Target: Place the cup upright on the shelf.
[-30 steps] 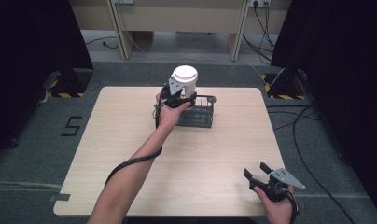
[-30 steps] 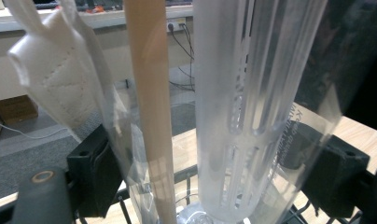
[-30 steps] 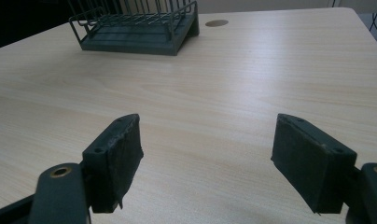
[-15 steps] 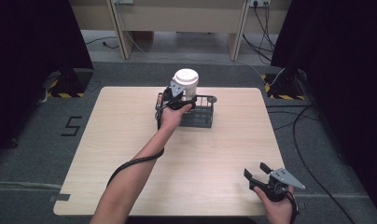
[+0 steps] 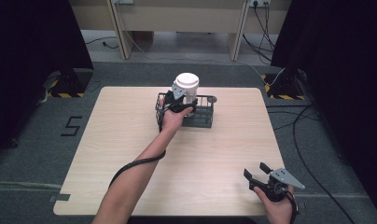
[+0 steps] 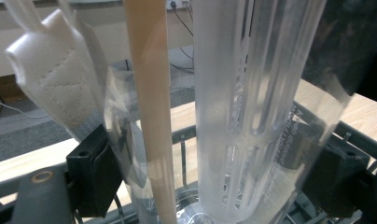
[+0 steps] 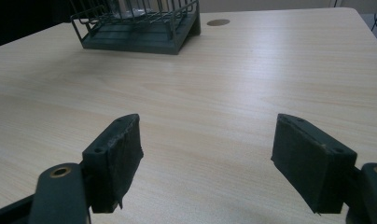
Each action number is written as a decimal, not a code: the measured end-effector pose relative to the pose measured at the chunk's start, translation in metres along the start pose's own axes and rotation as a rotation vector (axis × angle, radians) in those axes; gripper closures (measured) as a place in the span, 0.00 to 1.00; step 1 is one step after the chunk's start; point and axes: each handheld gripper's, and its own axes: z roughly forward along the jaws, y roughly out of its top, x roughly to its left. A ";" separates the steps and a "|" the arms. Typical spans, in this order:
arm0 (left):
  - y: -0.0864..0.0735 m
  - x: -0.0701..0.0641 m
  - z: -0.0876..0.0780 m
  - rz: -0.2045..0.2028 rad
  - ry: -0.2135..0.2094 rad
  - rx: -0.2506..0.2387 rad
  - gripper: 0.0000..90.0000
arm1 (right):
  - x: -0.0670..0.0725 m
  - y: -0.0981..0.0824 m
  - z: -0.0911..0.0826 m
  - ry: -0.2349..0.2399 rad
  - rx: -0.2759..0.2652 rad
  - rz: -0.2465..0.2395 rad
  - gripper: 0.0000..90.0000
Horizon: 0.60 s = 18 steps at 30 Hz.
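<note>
My left gripper [image 5: 181,100] is at the black wire basket [image 5: 203,116], which I take as the landmark; it sits toward the far edge of the wooden table [image 5: 107,154]. The jaws are closed onto a clear plastic tumbler with a white lid [image 5: 186,87], held upright at the basket's left end. Whether its base rests on the basket floor or hangs just above it, I cannot tell from the high view.

In the left gripper view, the tumbler's clear wall [image 6: 256,116] runs between both black pads [image 6: 93,177], touching each. Inside the tumbler I see a slotted, frosted inner tube, a beige stick [image 6: 149,112] standing upright beside it, and a white quilted piece [image 6: 56,74] to its left. The basket's wires [image 6: 345,140] show behind and below the tumbler.

My right gripper [image 5: 260,173] is well apart from the basket, near the table's front edge on the right. Its jaws stand wide apart with nothing between the pads [image 7: 121,154], only bare tabletop. A small round disc [image 7: 218,22] is set in the table just beside the basket's right end.
</note>
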 end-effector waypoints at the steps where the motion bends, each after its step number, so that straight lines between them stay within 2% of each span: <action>1: -0.001 0.000 0.000 -0.002 -0.001 0.001 0.19 | 0.000 0.000 0.000 0.000 0.000 0.000 0.27; 12: -0.003 -0.002 0.000 0.016 -0.008 0.004 0.19 | 0.001 0.000 0.000 0.004 0.005 0.003 0.27; 15: -0.003 -0.001 -0.001 -0.001 -0.011 0.012 0.19 | 0.001 0.000 0.001 0.005 0.009 0.004 0.27; 18: -0.002 -0.001 -0.002 0.001 -0.011 0.014 0.19 | 0.001 0.000 0.000 0.005 0.009 0.001 0.27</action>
